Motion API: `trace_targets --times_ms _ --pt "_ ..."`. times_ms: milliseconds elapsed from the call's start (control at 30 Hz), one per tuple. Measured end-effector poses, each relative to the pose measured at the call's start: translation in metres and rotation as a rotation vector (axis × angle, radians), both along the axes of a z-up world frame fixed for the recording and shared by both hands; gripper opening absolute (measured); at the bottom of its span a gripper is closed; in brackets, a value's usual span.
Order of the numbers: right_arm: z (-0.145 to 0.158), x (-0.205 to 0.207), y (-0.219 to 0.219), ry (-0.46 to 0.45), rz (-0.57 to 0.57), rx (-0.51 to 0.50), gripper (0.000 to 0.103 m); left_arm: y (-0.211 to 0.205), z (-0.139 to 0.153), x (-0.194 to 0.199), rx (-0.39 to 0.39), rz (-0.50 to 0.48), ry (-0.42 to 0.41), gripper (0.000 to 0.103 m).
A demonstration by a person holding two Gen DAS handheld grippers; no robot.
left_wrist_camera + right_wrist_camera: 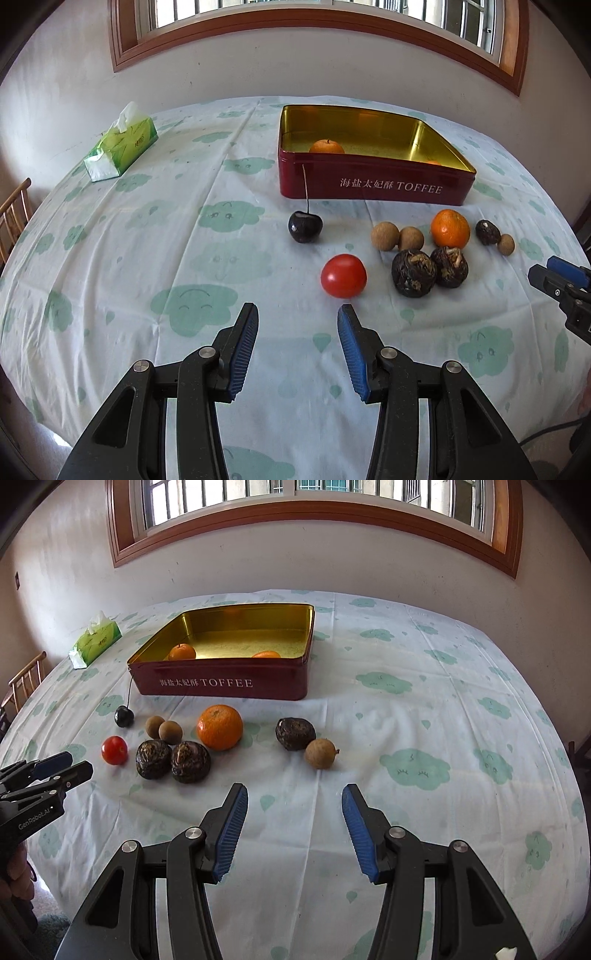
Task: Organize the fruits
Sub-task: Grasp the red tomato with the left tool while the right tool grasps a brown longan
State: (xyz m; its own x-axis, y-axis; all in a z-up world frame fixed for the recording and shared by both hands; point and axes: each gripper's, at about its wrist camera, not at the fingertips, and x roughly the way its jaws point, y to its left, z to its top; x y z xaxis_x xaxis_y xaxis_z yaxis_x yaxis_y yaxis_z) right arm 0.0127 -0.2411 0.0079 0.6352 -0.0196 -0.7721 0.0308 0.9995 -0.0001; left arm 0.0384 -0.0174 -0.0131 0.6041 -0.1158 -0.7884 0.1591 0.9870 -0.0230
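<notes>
Left tool (297, 314) spread wide and empty, just short of the tomato (343, 275) on the worktop (147, 258).
The tomato lies ahead, slightly right of centre; the right tool (293, 795), likewise wide and empty, is farther off; the tin (373, 181) stands beyond.

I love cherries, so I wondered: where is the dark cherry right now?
The cherry sits on the tablecloth just before the red toffee tin's left front corner, behind the red tomato, at the left end of the loose fruit.

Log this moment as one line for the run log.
left gripper: open, empty | right gripper: open, empty | toffee tin: two oranges inside | tomato: nearest left gripper, on table
</notes>
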Motion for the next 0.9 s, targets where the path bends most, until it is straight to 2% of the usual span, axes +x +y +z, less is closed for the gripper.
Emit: trace_targets --times_ms 200,900 --pt "-0.015 -0.006 -0.002 0.033 0.000 0.007 0.051 -0.004 -0.005 -0.002 0.001 -0.003 0.003 0.046" --pt "-0.036 0.021 -0.022 0.061 -0.040 0.013 0.051 -0.005 -0.019 0.010 -0.036 -0.012 0.014 0.046"
